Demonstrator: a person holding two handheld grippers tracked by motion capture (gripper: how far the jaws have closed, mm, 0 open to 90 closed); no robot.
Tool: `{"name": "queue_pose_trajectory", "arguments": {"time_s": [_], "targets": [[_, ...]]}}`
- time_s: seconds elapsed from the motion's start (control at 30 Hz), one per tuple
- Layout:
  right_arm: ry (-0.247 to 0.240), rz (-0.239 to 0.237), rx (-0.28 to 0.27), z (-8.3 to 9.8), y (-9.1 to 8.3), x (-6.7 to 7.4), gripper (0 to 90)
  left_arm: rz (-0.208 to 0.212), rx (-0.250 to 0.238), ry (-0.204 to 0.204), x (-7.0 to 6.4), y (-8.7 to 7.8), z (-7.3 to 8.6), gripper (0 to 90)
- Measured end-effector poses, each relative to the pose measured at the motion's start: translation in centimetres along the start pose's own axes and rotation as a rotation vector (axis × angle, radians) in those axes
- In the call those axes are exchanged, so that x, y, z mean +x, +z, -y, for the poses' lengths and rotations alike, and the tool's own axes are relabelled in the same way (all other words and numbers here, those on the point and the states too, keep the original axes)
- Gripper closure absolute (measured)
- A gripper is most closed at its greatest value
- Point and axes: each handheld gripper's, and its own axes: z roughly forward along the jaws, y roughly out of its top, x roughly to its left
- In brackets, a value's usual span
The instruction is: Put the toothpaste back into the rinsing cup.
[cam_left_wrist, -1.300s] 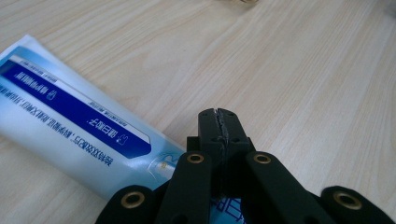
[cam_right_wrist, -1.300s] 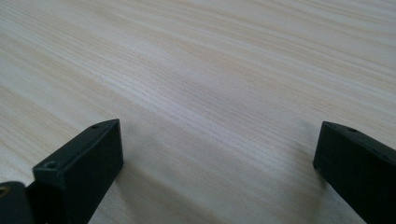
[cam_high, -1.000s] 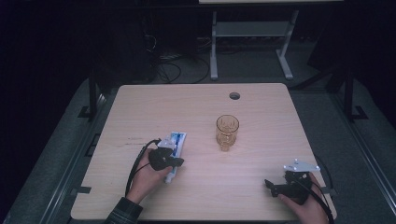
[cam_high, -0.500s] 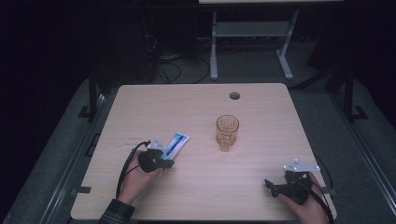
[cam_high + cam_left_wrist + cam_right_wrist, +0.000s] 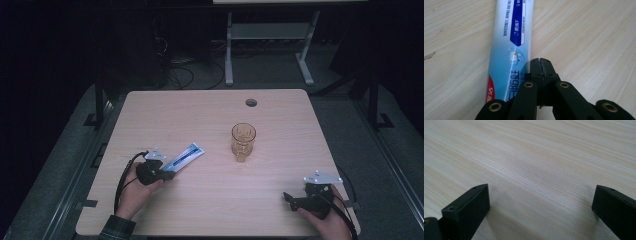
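A white and blue toothpaste tube [image 5: 186, 155] lies flat on the wooden table [image 5: 210, 115], left of centre. My left gripper [image 5: 167, 175] sits at the tube's near end. In the left gripper view its jaws are pressed together, and the gripper [image 5: 541, 63] rests beside the right edge of the tube [image 5: 509, 50] with nothing between them. An amber glass [image 5: 243, 141] stands upright near the middle of the table. My right gripper [image 5: 287, 197] is at the near right of the table, its jaws wide apart over bare wood [image 5: 539, 197].
A round cable hole [image 5: 251, 102] sits in the far part of the tabletop. Beyond the table, a white stand's legs [image 5: 265, 55] and loose cables lie on the dark floor. The person's hands come in at the near edge.
My left hand has slid left and back along the tube, uncovering more of it. The tube has stayed on the table. The right hand and the glass have not moved.
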Motion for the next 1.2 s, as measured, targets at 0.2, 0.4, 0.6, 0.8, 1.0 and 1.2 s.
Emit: {"name": "queue_pose_trajectory", "arguments": {"time_s": [0.2,0.4,0.6,0.8,1.0,1.2], "targets": [[0.000,0.000,0.000,0.0,0.0,0.0,0.9,-0.002,-0.001,0.001,0.0,-0.3,0.0,90.0],[0.000,0.000,0.000,0.0,0.0,0.0,0.9,0.004,-0.032,0.021,-0.3,-1.0,-0.6,86.2],[0.000,0.000,0.000,0.0,0.0,0.0,0.9,-0.014,-0.041,0.055,-0.7,-1.3,-1.7,74.5],[0.000,0.000,0.000,0.0,0.0,0.0,0.9,-0.035,-0.054,0.061,-0.3,-1.4,-2.9,62.5],[0.001,0.000,-0.001,0.0,0.0,0.0,0.9,-0.048,-0.062,0.063,0.5,-1.2,-4.1,54.2],[0.001,0.000,-0.001,0.0,0.0,0.0,0.9,-0.061,-0.053,0.069,1.1,-0.4,-5.2,46.7]]}}
